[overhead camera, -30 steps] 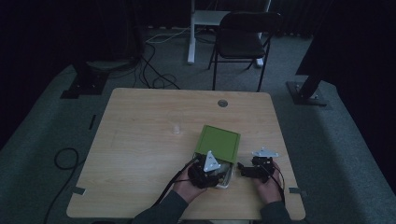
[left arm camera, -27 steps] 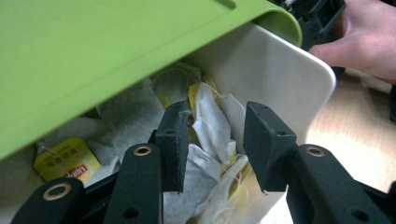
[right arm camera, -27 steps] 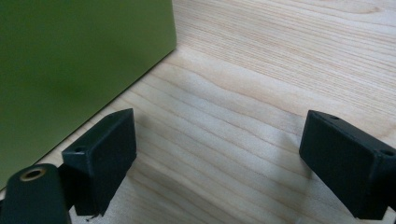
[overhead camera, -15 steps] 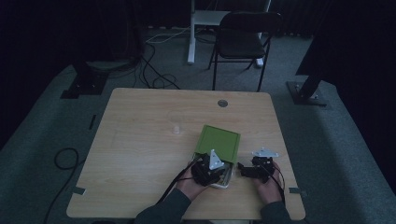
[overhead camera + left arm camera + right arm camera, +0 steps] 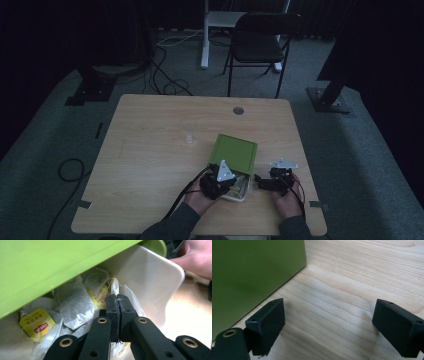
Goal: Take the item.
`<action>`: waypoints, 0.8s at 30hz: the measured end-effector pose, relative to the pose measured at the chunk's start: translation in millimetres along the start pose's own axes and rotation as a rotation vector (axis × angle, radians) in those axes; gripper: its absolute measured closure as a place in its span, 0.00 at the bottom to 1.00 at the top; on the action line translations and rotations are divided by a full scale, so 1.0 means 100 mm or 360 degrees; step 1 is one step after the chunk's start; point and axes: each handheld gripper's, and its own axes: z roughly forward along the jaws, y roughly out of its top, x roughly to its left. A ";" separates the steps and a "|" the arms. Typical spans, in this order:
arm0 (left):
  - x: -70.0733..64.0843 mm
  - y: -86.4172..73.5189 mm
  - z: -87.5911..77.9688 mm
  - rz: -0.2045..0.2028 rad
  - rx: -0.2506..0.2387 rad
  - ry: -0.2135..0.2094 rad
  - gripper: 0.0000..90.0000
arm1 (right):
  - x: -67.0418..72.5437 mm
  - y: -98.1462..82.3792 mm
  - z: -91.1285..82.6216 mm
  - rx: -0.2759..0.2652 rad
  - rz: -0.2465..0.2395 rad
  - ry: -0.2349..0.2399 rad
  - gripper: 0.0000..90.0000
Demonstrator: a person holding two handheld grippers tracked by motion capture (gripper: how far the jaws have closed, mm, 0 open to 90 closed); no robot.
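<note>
Near the counter's (image 5: 150, 150) front edge, the left hand-held gripper (image 5: 117, 298) has just closed on a tea bag's (image 5: 125, 293) thin paper inside the white box (image 5: 155, 282). A sharp pull could tear it or snag neighbouring strings. The right hand-held gripper (image 5: 328, 322) rests open beside the green lid (image 5: 249, 272).

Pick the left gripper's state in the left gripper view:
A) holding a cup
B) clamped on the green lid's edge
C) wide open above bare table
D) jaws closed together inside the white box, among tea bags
D: the left gripper has its jaws pressed together, a thin string pinched at their tips, inside the white box among the tea bags, under the green lid; they have just been closing.
</note>
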 end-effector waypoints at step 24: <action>-0.04 0.06 -0.51 0.0061 -0.0136 0.0016 0.99 | 0.00 0.00 0.00 0.0000 0.0001 0.0000 0.12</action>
